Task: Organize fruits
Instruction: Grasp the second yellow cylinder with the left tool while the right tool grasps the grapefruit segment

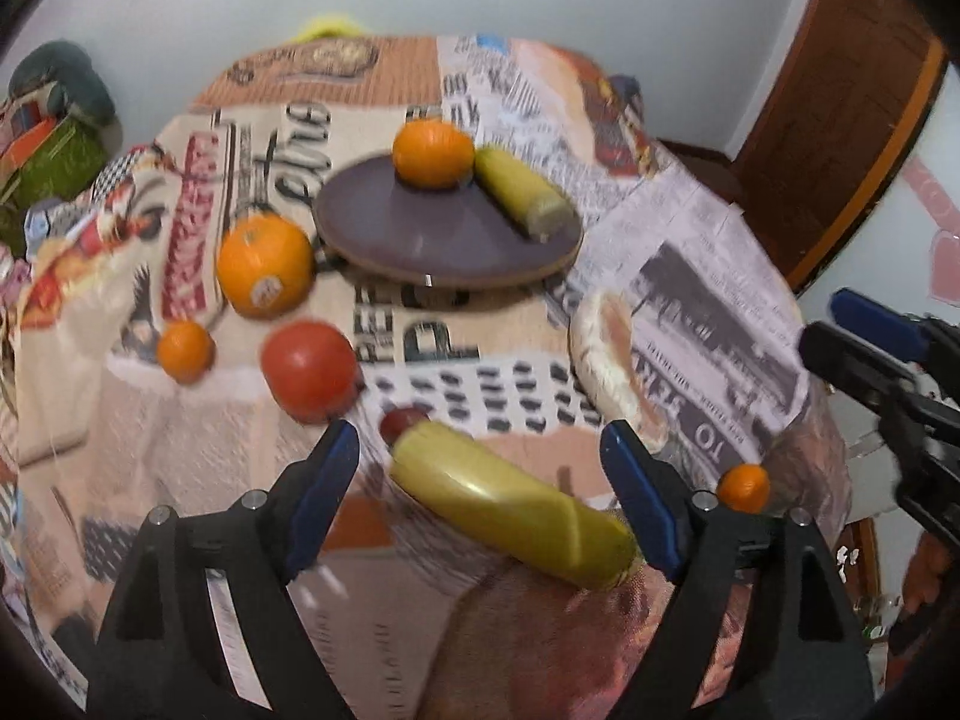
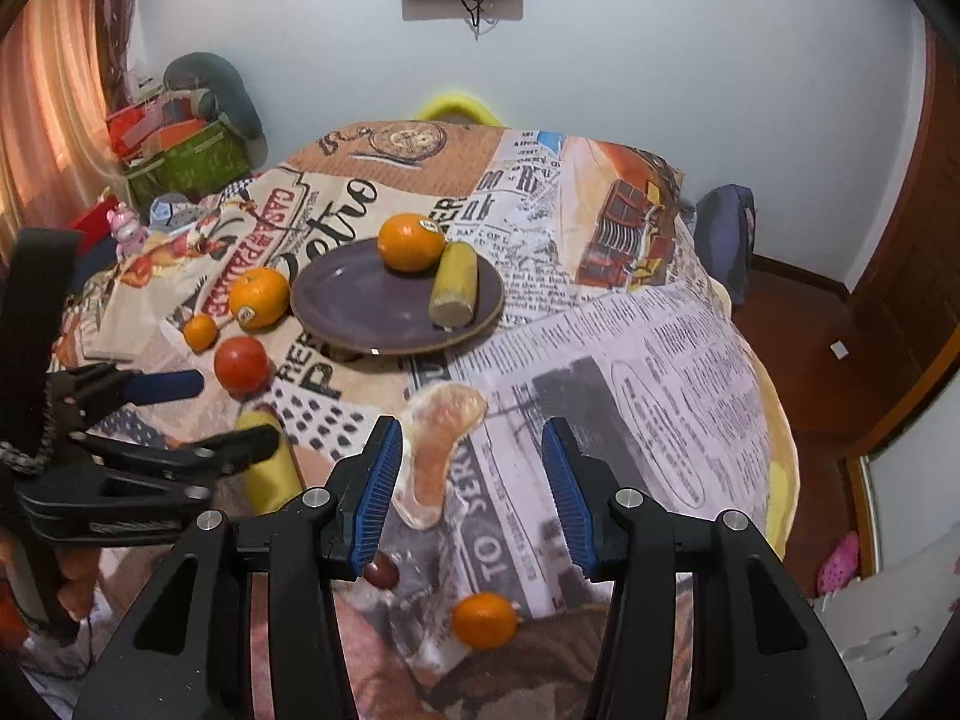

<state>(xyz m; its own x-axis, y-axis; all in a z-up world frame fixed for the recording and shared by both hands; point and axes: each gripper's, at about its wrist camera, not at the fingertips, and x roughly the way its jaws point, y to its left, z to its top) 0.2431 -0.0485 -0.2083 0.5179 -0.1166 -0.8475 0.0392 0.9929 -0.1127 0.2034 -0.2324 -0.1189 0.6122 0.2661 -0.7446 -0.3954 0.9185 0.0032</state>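
Here the yellow fruit (image 1: 510, 504) lies between the wide-open, empty left gripper's (image 1: 480, 462) fingers.

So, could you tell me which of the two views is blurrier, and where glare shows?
Left wrist view: motion-smeared throughout, the near banana and tablecloth print soft. Right wrist view: sharper, print readable, a small glint on the plate rim; both bend at the fisheye edges.

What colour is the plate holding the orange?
Dark purple-grey plate with a lighter tan rim edge; clearest in the right wrist view.
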